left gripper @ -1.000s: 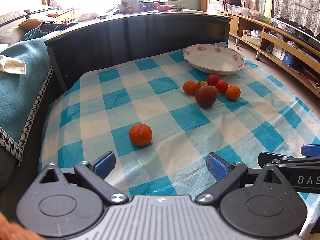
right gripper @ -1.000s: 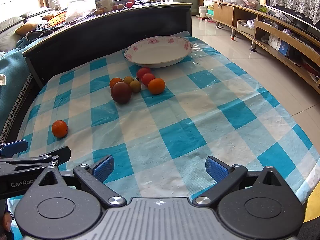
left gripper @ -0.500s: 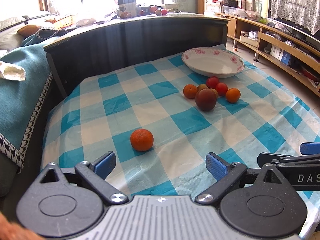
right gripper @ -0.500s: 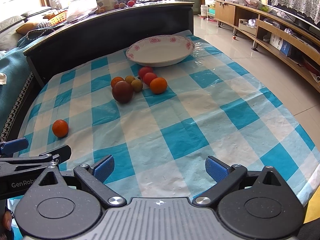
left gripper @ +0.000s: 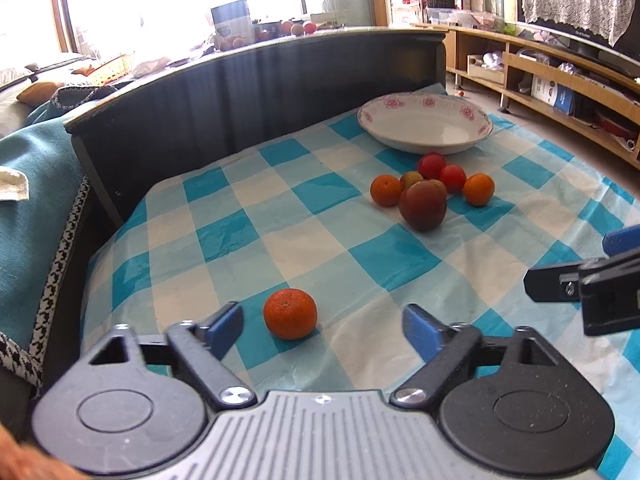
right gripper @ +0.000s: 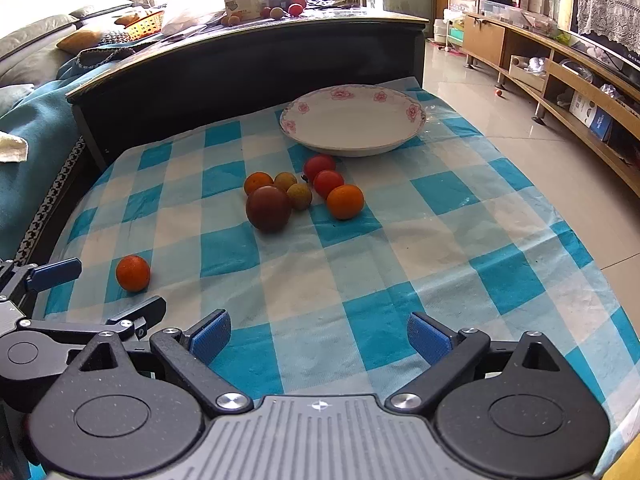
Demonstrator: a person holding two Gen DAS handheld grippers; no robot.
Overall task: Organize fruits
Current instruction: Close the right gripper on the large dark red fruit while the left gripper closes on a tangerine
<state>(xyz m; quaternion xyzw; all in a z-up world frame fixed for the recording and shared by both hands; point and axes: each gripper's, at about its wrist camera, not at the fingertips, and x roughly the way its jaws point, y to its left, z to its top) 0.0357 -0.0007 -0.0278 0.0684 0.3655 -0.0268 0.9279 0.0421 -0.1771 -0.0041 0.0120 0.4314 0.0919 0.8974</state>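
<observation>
Left gripper (left gripper: 322, 326): jaws closing but with a clear gap on both sides, pads touching nothing. Lone mandarin (left gripper: 290, 313) sits on the checked tablecloth (left gripper: 360, 256) between the two blue pads (left gripper: 224, 326), nearer the left pad, roughly level with the fingertips, just beyond them if anything. No contact visible on either side.

Right gripper (right gripper: 319, 334): jaws wide, nothing between them, only bare cloth underneath. It hangs over the near right part of the table (right gripper: 520, 280). Left gripper shows at the left edge of the right wrist view, with the same mandarin (right gripper: 133, 273) lying between its fingers.

Mid-table, well apart from the lone mandarin: a tight cluster of fruit. Nearest is a large dark plum (left gripper: 423, 205). Behind it on the left an orange mandarin (left gripper: 386, 190); two small yellowish fruits (right gripper: 299, 196) tucked in the middle, touching or nearly touching the plum. Two red tomatoes (left gripper: 452, 178) toward the far side, another mandarin (left gripper: 478, 189) on the right end of the group.

Just beyond the cluster: white dish (left gripper: 424, 109) with pink flower rim, empty, near the far right corner of the table.

Behind the table: dark headboard-like panel (left gripper: 240, 92), with more fruit and a box on a surface past it. Teal blanket (left gripper: 28, 200) on the left.
</observation>
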